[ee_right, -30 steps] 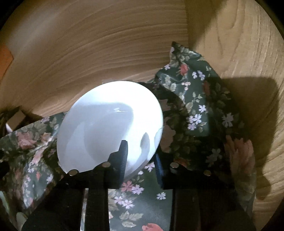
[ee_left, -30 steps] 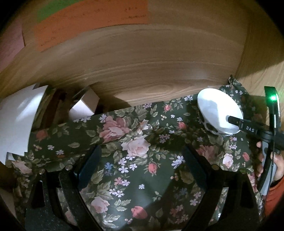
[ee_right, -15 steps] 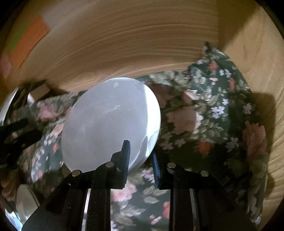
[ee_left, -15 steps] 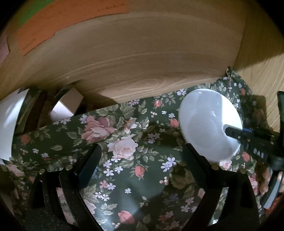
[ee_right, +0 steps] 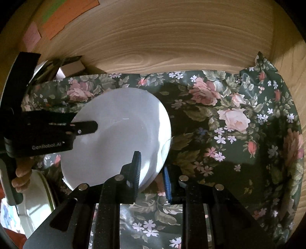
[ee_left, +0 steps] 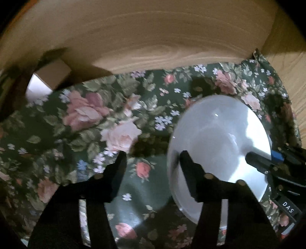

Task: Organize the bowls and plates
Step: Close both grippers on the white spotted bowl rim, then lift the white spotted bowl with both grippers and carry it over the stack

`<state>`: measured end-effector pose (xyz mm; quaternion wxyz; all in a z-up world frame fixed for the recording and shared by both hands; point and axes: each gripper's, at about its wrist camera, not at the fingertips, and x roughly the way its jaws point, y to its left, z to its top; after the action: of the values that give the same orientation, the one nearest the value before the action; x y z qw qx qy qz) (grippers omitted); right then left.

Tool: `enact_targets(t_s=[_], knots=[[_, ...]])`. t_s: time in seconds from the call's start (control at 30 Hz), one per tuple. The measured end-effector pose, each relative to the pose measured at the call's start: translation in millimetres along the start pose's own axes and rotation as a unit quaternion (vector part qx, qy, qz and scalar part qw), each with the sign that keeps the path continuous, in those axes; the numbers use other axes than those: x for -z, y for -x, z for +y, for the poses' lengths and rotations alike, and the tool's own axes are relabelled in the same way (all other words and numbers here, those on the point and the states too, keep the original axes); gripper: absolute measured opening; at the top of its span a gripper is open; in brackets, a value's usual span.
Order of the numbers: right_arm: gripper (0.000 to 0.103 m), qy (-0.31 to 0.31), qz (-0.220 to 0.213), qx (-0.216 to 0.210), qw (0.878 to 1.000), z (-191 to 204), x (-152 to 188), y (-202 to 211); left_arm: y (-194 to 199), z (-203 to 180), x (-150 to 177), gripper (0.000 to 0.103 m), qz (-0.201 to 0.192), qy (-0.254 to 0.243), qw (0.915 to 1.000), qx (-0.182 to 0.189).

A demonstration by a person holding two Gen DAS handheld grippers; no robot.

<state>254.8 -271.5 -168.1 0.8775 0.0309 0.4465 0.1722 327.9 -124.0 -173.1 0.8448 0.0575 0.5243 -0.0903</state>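
Observation:
A white bowl (ee_right: 118, 134) hangs tilted above the floral cloth (ee_right: 229, 118), and my right gripper (ee_right: 151, 164) is shut on its near rim. In the left wrist view the same bowl (ee_left: 220, 138) fills the right half. My left gripper (ee_left: 153, 155) straddles the bowl's left rim, one finger inside and one outside. Its jaws are closing; the outer finger still stands apart from the rim. The right gripper's finger (ee_left: 256, 160) reaches in from the right. In the right wrist view one of the left gripper's fingers (ee_right: 86, 127) lies over the bowl.
Wooden walls (ee_right: 162, 38) close in the back and right side. A cardboard box (ee_left: 49, 76) stands at the back left. Stacked white plates (ee_right: 36, 193) sit at the lower left under a person's hand (ee_right: 21, 172). Coloured paper notes (ee_right: 63, 17) stick to the wall.
The right gripper has carried the bowl leftward to the left gripper. The left gripper has dipped lower, and its jaws have narrowed around the bowl's rim.

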Motion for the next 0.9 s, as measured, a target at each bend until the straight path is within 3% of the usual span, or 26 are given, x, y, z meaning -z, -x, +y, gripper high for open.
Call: enact_targets(t_s=[0.23,0.6,0.9], knots=[[0.022,-0.009,-0.007,0.003,1.0,4,2,0,-8,-19,6,0.021,0.018,-0.034,0.999,0.021],[0.02,-0.036,-0.024,0.019,0.999,4,0,13,-1,-26,14,0.02,0.024,-0.038,0.9986,0.029],[0.02,-0.019,-0.068,0.03,0.997,32,0,47,43,-10,26,0.02,-0.021,-0.02,0.9989,0.038]])
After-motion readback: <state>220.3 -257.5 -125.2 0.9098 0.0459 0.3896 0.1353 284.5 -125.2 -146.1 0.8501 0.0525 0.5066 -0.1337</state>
